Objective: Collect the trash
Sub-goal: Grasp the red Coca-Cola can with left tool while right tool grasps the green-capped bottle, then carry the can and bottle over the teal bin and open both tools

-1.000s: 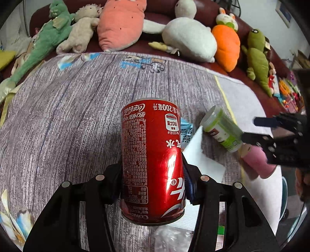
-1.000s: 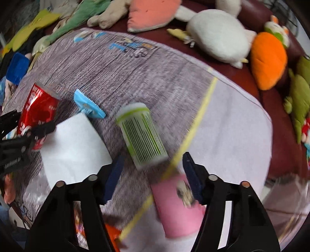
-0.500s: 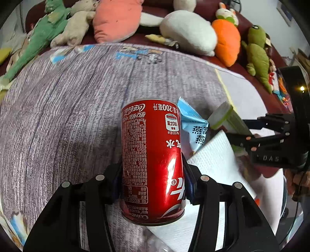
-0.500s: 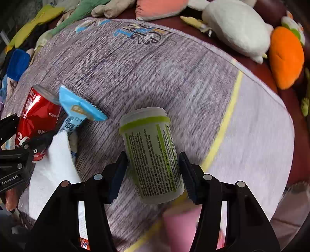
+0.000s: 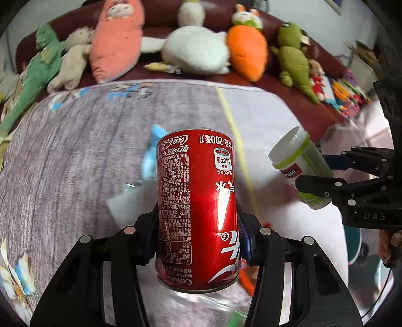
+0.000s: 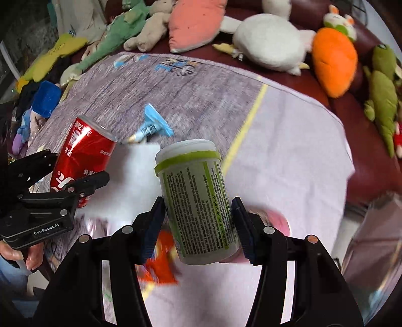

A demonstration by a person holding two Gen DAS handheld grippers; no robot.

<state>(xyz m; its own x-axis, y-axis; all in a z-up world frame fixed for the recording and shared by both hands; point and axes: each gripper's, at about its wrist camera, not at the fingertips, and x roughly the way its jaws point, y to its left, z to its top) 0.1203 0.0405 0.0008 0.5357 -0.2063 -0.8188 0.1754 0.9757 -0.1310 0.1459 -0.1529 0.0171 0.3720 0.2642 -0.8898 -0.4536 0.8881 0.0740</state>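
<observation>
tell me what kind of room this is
Probably a home living room or playroom: a dark red sofa lined with plush toys, and in front a table under a purple printed cloth strewn with litter.

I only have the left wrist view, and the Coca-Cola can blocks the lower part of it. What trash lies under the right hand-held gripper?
Observer: An orange wrapper lies on the tablecloth, below the left finger of the right hand-held gripper.
Operator: Is the bottle seated between both pads?
Observer: Yes. The green-labelled bottle sits between both blue pads. It is tilted, with its small-print side towards the camera.
Operator: Anything else close by?
Observer: A pink object shows just behind the bottle. It is too blurred to name.
</observation>
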